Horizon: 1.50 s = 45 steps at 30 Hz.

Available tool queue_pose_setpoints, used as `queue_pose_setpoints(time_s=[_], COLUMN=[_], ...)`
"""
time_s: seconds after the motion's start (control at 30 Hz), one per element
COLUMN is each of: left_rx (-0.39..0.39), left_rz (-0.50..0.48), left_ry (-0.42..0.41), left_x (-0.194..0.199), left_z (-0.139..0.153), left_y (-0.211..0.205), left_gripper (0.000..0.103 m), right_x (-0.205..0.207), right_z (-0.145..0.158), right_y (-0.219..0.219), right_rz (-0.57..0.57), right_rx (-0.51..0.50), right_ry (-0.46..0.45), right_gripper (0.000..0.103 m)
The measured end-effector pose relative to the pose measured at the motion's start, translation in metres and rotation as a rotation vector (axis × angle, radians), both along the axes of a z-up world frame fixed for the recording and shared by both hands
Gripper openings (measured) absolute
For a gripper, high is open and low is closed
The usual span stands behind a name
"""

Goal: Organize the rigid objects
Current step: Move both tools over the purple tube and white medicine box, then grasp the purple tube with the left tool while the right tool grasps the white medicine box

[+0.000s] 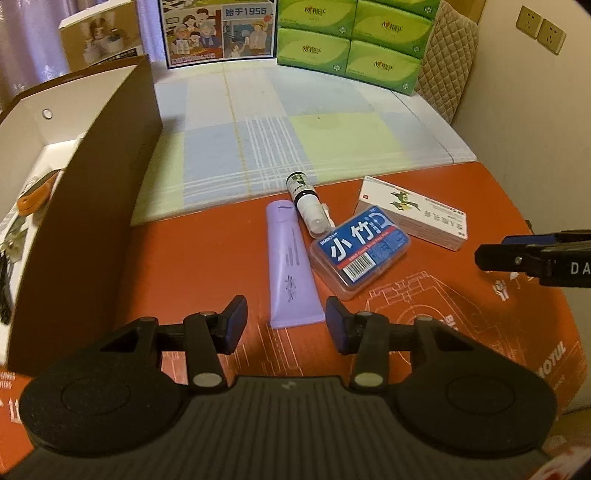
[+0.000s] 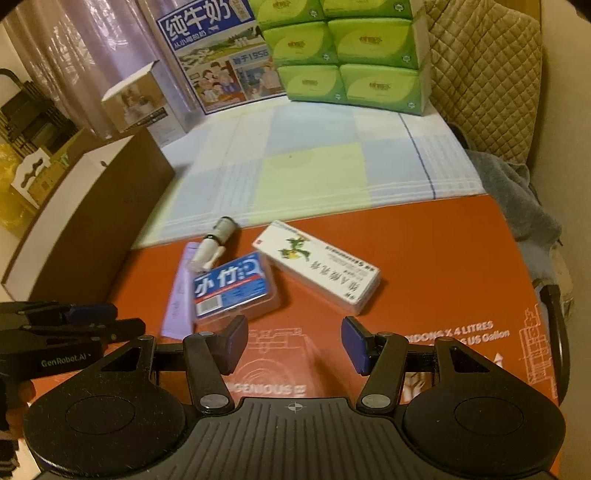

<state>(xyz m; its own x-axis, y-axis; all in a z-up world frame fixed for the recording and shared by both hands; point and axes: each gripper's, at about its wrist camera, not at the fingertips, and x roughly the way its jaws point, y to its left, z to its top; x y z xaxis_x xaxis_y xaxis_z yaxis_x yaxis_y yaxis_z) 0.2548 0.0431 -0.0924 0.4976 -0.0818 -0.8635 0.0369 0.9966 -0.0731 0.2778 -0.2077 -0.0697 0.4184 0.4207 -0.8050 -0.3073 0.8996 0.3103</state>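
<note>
On the orange table lie a purple tube [image 1: 291, 266], a small white bottle [image 1: 306, 205], a clear case with a blue label [image 1: 360, 251] and a white medicine box [image 1: 413, 212]. My left gripper [image 1: 286, 323] is open and empty, just short of the tube's flat end. My right gripper [image 2: 295, 343] is open and empty, in front of the blue-label case [image 2: 232, 286] and the medicine box [image 2: 321, 266]. The tube [image 2: 179, 291] and bottle [image 2: 214, 243] also show there. The right gripper shows in the left wrist view [image 1: 480, 254] at the right edge; the left one shows in the right wrist view [image 2: 114, 317] at the left.
An open brown storage box [image 1: 92, 206] stands at the left, holding an orange item [image 1: 35, 197] and other things. A checked cloth [image 1: 258, 147] covers the far table. Green tissue packs [image 1: 351, 40] and a milk carton box [image 1: 219, 31] stand at the back.
</note>
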Motion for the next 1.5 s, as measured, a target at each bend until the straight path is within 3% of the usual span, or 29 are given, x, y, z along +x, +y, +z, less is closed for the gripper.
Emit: queue_pose_setpoints(time_s=[0.8,0.93,1.1,1.27,1.5], left_rx=[-0.054,-0.067,-0.041,-0.020,-0.035], left_rz=[-0.059,-0.070,-0.052,0.032,0.106], left_ry=[0.041,0.037,0.025,0.040,0.063], left_x=[0.069,0.072,0.068,0.060,0.045], left_z=[-0.049,-0.050,-0.050,-0.049,-0.048], left_y=[0.011,0.011,0.019,0.044,0.067], left_gripper=[0.039,0.031,0.029,0.029,0.029], right_x=[0.048,0.053,0.060,0.065,0.072], right_z=[-0.026,-0.028,-0.029,-0.032,-0.045], right_y=[0.001,0.005,0.011,0.020,0.034], right_rz=[0.028,0.055,0.082,0.123,0.210], right_rx=[-0.101,-0.123,-0.132,-0.135,-0.190], right_ry=[-0.020,-0.039,-0.050,-0.055,-0.081], right_gripper=[0.053,0.053,0.053,0.053,0.053])
